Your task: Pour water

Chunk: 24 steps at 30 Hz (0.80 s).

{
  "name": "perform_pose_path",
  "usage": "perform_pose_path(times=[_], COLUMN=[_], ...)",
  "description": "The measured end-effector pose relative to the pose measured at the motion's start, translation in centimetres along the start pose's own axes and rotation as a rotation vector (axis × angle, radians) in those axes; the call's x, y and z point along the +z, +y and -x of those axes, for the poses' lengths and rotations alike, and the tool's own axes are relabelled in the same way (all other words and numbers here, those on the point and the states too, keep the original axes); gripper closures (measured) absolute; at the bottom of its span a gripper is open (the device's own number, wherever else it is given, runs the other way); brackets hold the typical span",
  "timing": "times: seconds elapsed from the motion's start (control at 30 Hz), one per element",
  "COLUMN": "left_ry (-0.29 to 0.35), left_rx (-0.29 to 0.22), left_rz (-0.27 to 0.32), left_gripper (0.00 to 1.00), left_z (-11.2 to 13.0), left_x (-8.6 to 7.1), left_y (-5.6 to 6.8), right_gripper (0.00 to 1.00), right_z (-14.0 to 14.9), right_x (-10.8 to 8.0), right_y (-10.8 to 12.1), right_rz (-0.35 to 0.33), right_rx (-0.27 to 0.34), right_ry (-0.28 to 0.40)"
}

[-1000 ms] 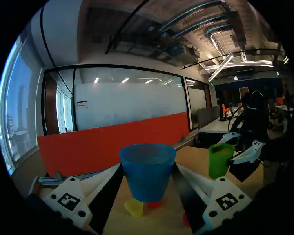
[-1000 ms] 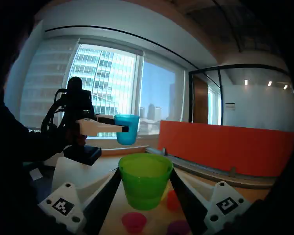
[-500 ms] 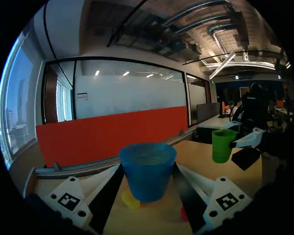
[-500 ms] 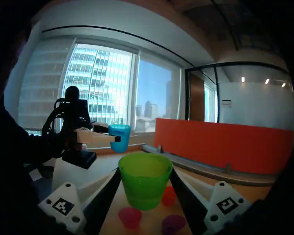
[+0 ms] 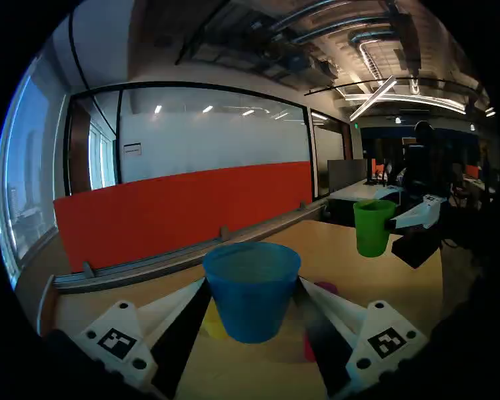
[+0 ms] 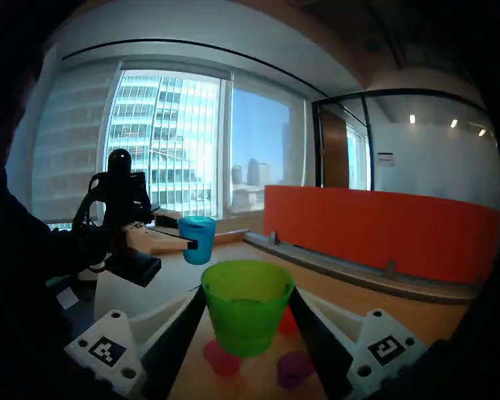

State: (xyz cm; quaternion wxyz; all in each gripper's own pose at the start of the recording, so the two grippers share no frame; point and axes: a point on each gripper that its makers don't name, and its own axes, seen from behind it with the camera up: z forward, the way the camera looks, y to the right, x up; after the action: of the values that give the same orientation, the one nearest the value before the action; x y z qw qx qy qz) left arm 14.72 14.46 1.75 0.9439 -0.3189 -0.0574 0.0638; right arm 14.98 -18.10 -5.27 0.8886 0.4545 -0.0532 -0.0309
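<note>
Two cups stayed upright and well apart over the last second: the blue cup [image 5: 251, 293] clamped in the left gripper [image 5: 251, 283], the green cup [image 6: 247, 317] clamped in the right gripper [image 6: 247, 300]. More of the table [image 5: 330, 250] came into sight beneath them, so both grippers had probably lifted or dipped forward, and pouring had not begun.

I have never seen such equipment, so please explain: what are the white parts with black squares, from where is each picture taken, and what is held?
There is no robot: a person holds a two-finger gripper in each hand. Each round picture comes from a camera riding on one gripper, looking along its white fingers with printed square markers. The left gripper clamps a blue cup; the right gripper clamps a green cup. Both cups are upright over a wooden table, where small coloured cups sit. Whether the two held cups contain water, I cannot tell.
</note>
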Motion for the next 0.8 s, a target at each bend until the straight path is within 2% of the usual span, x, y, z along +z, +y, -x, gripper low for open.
perform_pose_path(times=[0.6,0.8], left_ry=[-0.132,-0.184], left_rx=[0.009,0.011], left_rz=[0.035,0.052], left_gripper=[0.16,0.16], left_z=[6.1,8.0], left_x=[0.5,0.8], left_y=[1.1,1.4], right_gripper=[0.1,0.1], right_z=[5.2,6.9], right_x=[-0.2,-0.4], right_y=[0.9,0.8], right_rz=[-0.023,-0.039], right_rx=[-0.002,-0.019], right_ry=[-0.162,-0.216])
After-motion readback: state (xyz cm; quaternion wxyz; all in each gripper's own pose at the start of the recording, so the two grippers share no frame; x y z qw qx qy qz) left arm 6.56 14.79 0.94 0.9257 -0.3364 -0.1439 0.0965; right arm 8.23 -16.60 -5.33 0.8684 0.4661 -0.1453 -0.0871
